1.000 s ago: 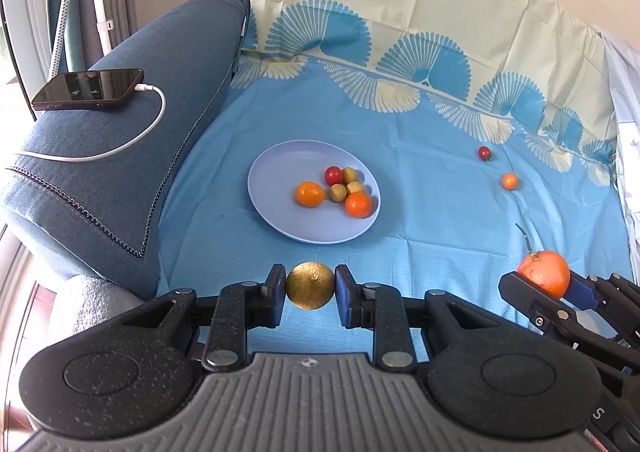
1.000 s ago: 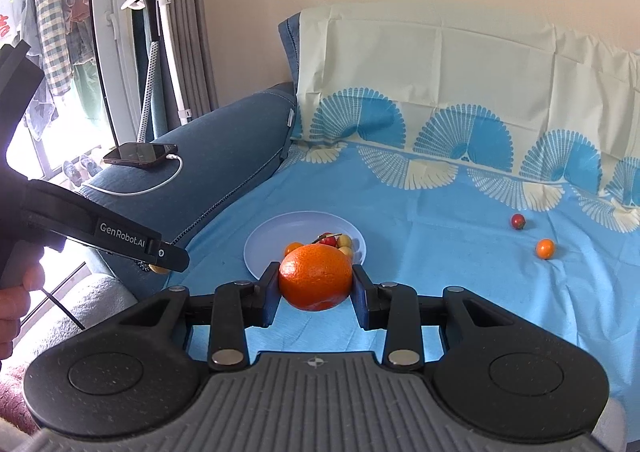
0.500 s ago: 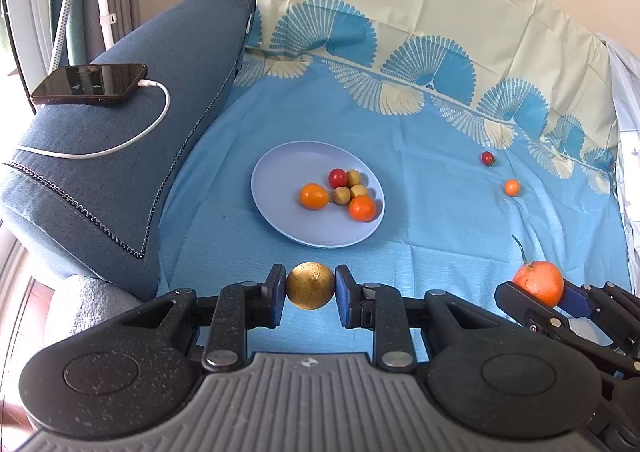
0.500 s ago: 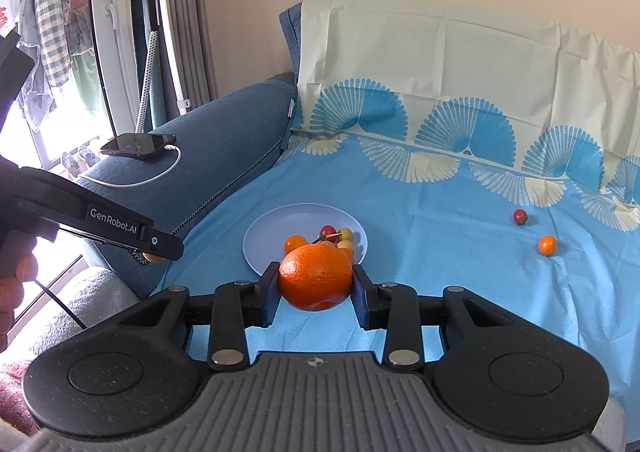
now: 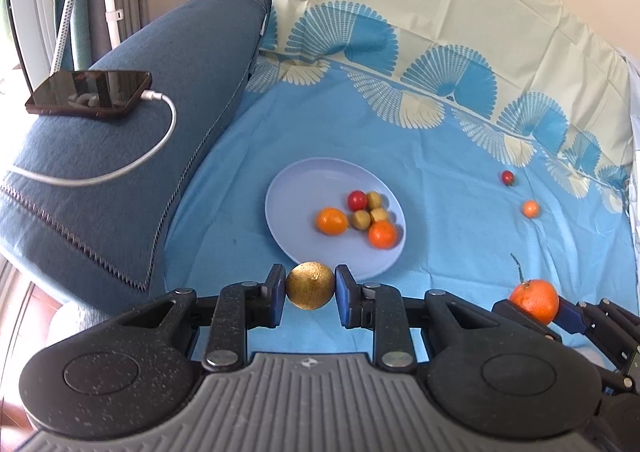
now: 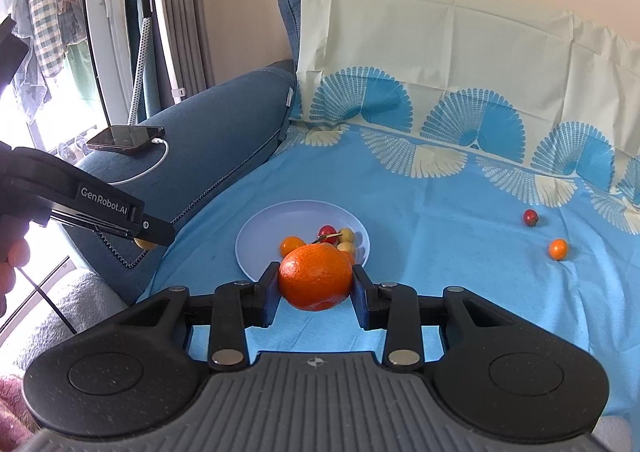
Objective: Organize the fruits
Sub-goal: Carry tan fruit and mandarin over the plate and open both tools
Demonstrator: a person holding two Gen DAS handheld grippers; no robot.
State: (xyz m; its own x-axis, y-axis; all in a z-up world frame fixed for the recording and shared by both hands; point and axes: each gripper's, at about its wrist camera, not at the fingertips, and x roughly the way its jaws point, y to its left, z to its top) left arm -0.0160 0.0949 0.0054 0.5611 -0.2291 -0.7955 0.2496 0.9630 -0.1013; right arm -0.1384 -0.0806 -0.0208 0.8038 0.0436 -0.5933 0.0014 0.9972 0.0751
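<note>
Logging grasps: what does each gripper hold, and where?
Left gripper pinches a golden fruit at its sides; right gripper pinches an orange at its sides.

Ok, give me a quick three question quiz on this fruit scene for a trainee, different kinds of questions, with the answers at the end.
1. True or false: the left gripper is shut on a golden-brown fruit.
2. Multiple choice: what does the right gripper hold? A) a red cherry tomato B) a tangerine C) a phone
3. How many fruits lie loose on the blue cloth, outside the plate?

Key:
1. True; both pads press its sides.
2. B, the tangerine.
3. Two: a small red fruit and a small orange fruit, right of the plate in the left wrist view.
</note>
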